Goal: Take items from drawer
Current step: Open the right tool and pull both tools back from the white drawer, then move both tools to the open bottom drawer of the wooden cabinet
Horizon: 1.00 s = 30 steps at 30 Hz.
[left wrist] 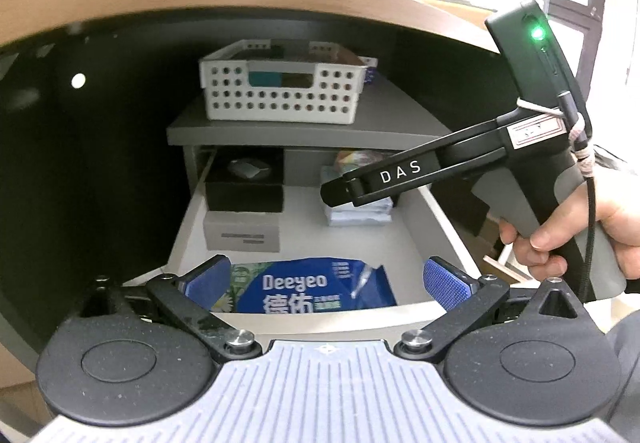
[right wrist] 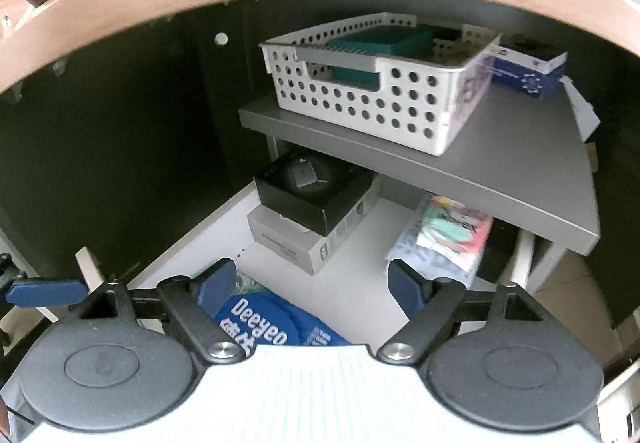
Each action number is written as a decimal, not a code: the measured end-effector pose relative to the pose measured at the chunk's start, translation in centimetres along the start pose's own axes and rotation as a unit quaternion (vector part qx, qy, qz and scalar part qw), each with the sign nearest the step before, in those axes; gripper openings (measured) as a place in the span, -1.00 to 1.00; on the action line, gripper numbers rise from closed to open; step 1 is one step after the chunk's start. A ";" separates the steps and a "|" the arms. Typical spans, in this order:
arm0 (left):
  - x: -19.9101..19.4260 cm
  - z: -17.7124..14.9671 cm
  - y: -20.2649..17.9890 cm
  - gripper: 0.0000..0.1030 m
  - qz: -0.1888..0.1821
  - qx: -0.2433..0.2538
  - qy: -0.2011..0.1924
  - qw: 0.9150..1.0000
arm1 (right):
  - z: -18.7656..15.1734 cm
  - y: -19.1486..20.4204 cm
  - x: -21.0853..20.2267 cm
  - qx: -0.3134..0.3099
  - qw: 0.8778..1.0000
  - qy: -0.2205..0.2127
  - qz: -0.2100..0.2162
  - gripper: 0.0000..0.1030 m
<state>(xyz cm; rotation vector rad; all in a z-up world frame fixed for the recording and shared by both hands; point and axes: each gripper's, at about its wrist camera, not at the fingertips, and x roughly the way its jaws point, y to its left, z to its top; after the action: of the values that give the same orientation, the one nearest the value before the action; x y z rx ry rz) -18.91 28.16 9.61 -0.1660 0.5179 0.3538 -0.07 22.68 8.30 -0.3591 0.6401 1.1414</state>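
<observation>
Hovering over the open drawer (left wrist: 416,211), both tools had their jaws spread apart and empty: the left gripper (left wrist: 328,281) straddled the blue wipes pack (left wrist: 316,287) at the drawer's six o'clock end, the right gripper (right wrist: 310,283) just above it. That pack looked soft, light and slippery, best pinched across a short edge. The stacked boxes (right wrist: 308,219) at ten o'clock seemed stiffer.

We hold our left gripper (left wrist: 328,281) with jaws spread wide above the blue Deeyeo pack (left wrist: 316,289) in the open drawer (left wrist: 434,211). Our right gripper (left wrist: 366,183), gripped by a hand (left wrist: 576,239), reaches in over a paper stack (left wrist: 358,213)
</observation>
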 end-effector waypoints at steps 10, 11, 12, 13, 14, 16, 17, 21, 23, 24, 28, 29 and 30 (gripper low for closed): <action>-2.2 -0.6 -1.9 1.00 -0.020 0.019 0.000 1.000 | -2.7 0.1 -5.7 0.027 0.999 -0.028 -0.034 0.79; -2.3 -0.6 -2.1 1.00 -0.023 0.020 -0.001 1.000 | -3.0 0.1 -6.3 0.031 0.998 -0.032 -0.037 0.82; -2.4 -0.7 -2.4 1.00 -0.026 0.021 -0.002 0.999 | -3.3 0.1 -6.9 0.034 0.998 -0.036 -0.040 0.82; -2.4 -0.7 -2.7 1.00 -0.031 0.023 -0.003 0.999 | -3.6 0.0 -7.5 0.038 0.998 -0.039 -0.044 0.82; -2.4 -0.7 -2.9 1.00 -0.036 0.025 -0.003 0.999 | -3.9 -0.1 -8.1 0.040 0.997 -0.042 -0.049 0.82; -2.4 -0.7 -3.5 1.00 -0.045 0.035 -0.003 0.998 | -4.4 -0.3 -9.2 0.048 0.996 -0.048 -0.059 0.82; -2.3 -0.7 -3.8 1.00 -0.050 0.040 -0.004 0.998 | -4.7 -0.4 -9.7 0.053 0.995 -0.050 -0.062 0.82; -2.5 -0.6 -5.1 1.00 -0.071 0.054 -0.009 0.996 | -6.1 -1.4 -12.2 0.080 0.991 -0.065 -0.087 0.84; -2.4 -0.7 -5.7 1.00 -0.080 0.058 -0.010 0.995 | -6.9 -1.9 -13.4 0.095 0.988 -0.072 -0.101 0.87; -2.3 -0.7 -6.0 1.00 -0.085 0.060 -0.010 0.995 | -7.3 -2.2 -14.0 0.103 0.986 -0.075 -0.108 0.87; -1.9 -1.0 -7.4 1.00 -0.107 0.068 -0.007 0.992 | -9.4 -3.5 -15.9 0.129 0.978 -0.080 -0.144 0.88; -1.8 -1.0 -7.8 1.00 -0.112 0.070 -0.006 0.991 | -9.9 -3.8 -16.3 0.136 0.976 -0.080 -0.151 0.88; -1.6 -1.0 -8.2 1.00 -0.118 0.073 -0.005 0.990 | -10.4 -4.2 -16.8 0.144 0.974 -0.081 -0.157 0.88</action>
<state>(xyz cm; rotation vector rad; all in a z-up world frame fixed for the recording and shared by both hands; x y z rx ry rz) -17.62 19.84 10.07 -0.0830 0.5066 0.0857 -3.69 2.98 10.72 -0.1108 0.5714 0.7524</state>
